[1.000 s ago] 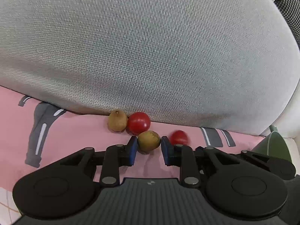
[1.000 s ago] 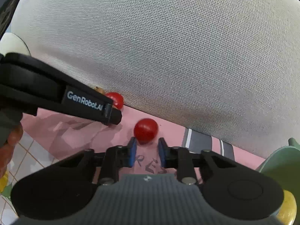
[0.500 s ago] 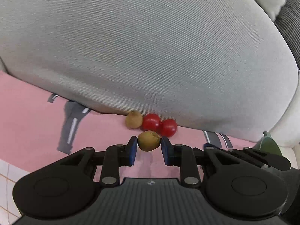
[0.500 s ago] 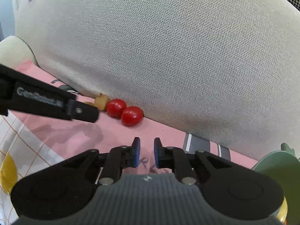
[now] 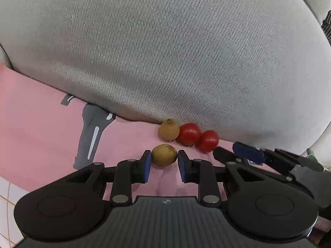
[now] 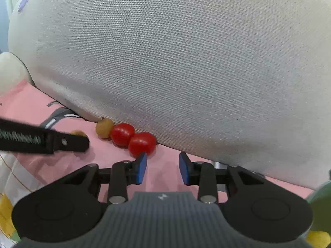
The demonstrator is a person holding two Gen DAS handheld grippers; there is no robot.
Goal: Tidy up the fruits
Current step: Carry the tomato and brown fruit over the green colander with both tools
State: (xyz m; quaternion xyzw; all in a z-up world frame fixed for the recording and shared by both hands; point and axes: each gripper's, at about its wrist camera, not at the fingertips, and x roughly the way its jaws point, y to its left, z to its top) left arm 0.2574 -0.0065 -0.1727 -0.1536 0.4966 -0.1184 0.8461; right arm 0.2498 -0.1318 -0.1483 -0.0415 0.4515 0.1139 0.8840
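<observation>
The left gripper (image 5: 164,159) pinches a kiwi (image 5: 164,154) seemingly just above the pink cloth (image 5: 41,128), while the right gripper (image 6: 162,165), fingers spread, nears the right tomato (image 6: 142,143) and may nudge it away.

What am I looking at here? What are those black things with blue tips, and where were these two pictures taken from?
Those are two hand-held grabbers; a person carries one in each hand, and each has a camera looking along its jaws. In the left camera's picture, the left gripper grips a brown kiwi between its blue tips. In the right camera's picture, the right gripper is open and holds nothing. On the pink cloth, against a grey cushion, lie another kiwi and two red tomatoes.
</observation>
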